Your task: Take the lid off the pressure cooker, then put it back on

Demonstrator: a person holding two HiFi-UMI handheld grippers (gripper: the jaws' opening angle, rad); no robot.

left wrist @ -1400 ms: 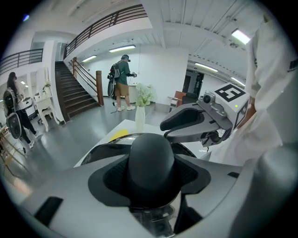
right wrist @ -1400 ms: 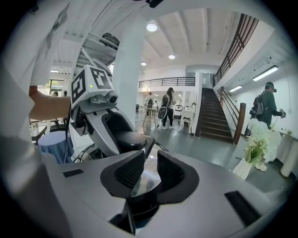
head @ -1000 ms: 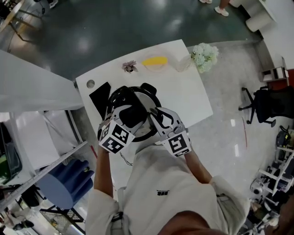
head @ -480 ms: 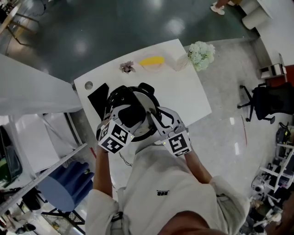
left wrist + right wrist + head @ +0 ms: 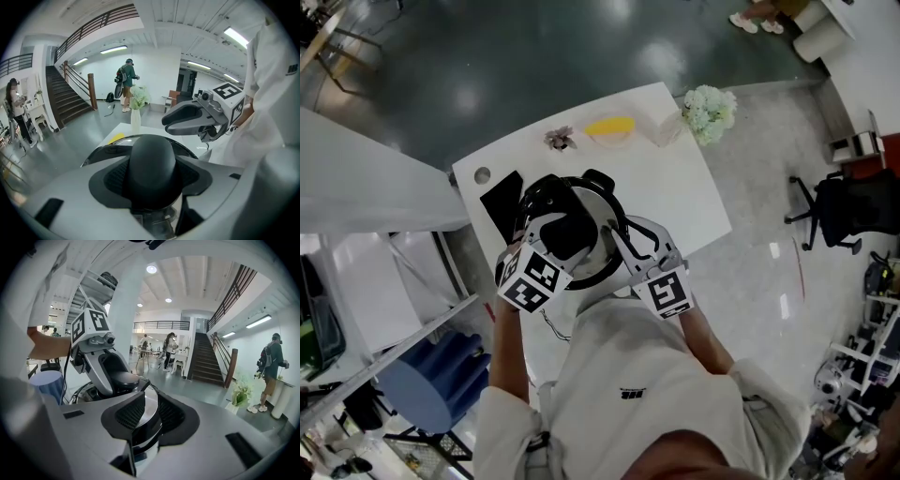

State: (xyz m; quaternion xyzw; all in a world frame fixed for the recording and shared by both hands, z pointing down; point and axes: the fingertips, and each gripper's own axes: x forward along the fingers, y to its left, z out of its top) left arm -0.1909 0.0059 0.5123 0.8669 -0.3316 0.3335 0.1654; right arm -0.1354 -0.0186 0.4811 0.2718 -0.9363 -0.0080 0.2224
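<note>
The steel pressure cooker stands on the white table with its lid on. My left gripper is shut on the lid's round black knob; the dark pads press both sides of it. My right gripper reaches in from the cooker's near right side. In the right gripper view its jaws close on the cooker's steel-and-black edge, which fills the gap between them. The left gripper shows beyond, over the lid. A black side handle sticks out at the far side.
A black flat pad lies left of the cooker. A yellow thing on a plate, a small pinkish item and white flowers line the far edge. A blue chair and shelving stand left. People stand around the hall.
</note>
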